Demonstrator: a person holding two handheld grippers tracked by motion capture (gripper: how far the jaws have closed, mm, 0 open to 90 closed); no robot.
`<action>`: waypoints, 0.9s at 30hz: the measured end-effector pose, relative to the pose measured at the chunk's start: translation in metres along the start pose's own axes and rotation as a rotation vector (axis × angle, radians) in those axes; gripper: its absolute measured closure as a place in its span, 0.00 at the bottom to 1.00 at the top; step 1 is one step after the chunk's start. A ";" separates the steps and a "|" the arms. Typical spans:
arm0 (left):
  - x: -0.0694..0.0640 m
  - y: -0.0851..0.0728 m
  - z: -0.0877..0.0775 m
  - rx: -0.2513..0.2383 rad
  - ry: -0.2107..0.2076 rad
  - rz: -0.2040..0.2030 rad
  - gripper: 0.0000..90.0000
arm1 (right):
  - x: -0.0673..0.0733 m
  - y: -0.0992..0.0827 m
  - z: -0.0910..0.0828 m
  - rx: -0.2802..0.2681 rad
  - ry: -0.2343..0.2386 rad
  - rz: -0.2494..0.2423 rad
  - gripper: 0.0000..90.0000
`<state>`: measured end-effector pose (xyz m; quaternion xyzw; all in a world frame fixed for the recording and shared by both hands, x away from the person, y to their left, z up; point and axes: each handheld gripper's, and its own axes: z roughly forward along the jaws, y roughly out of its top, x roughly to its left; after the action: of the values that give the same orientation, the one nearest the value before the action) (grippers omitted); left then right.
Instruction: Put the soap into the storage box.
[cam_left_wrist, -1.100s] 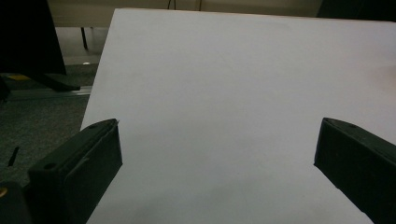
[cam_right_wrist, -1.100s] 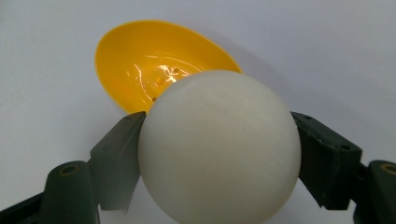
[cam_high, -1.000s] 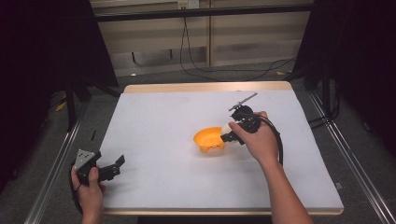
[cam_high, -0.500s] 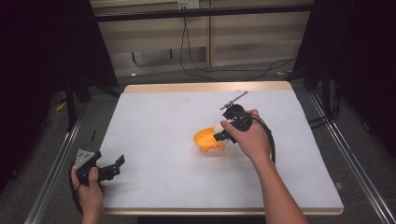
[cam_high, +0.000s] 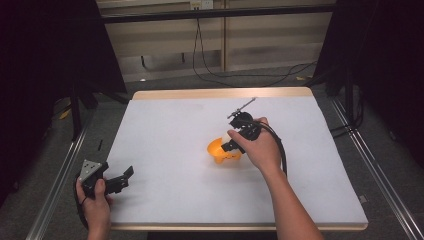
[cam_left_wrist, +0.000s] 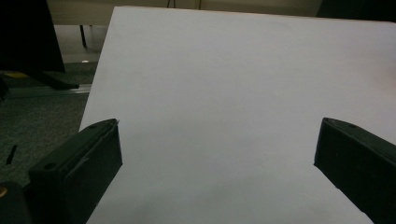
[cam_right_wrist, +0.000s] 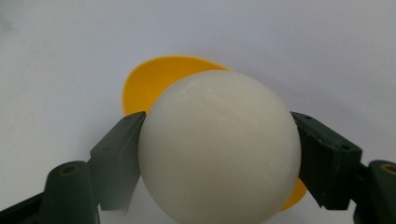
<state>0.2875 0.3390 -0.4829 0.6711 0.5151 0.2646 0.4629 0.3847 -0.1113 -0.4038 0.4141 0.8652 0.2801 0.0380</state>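
Observation:
An orange bowl (cam_high: 218, 151) sits near the middle of the white table (cam_high: 170, 130). My right gripper (cam_high: 230, 142) hovers over the bowl's right side, shut on a white ball (cam_high: 229, 135). In the right gripper view the white ball (cam_right_wrist: 218, 145) sits pinched between both black jaws, with the orange bowl (cam_right_wrist: 159, 79) just behind and below it. My left gripper (cam_high: 122, 179) rests at the table's near left corner, held in a hand. In the left gripper view my left gripper (cam_left_wrist: 217, 149) stands wide open over bare table, nothing between its jaws.
A black cable (cam_high: 282, 150) loops from the right gripper along the forearm. Metal rails (cam_high: 57, 185) run along both sides of the table. Dark curtains and floor cables lie beyond the far edge.
The right hand has carried the ball a little leftward and nearer, over the bowl. The left hand has kept still.

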 end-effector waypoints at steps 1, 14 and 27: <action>0.000 0.000 0.000 0.000 0.000 -0.001 0.01 | 0.001 0.001 0.001 0.001 -0.004 0.000 0.27; 0.000 0.000 0.000 0.001 -0.004 -0.006 0.01 | 0.004 0.006 0.012 0.014 -0.012 0.005 0.27; 0.000 0.000 0.001 0.006 -0.003 0.000 0.01 | 0.002 0.005 0.021 0.036 -0.023 0.035 0.27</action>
<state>0.2883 0.3386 -0.4830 0.6729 0.5153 0.2616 0.4617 0.3933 -0.0979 -0.4186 0.4332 0.8621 0.2604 0.0355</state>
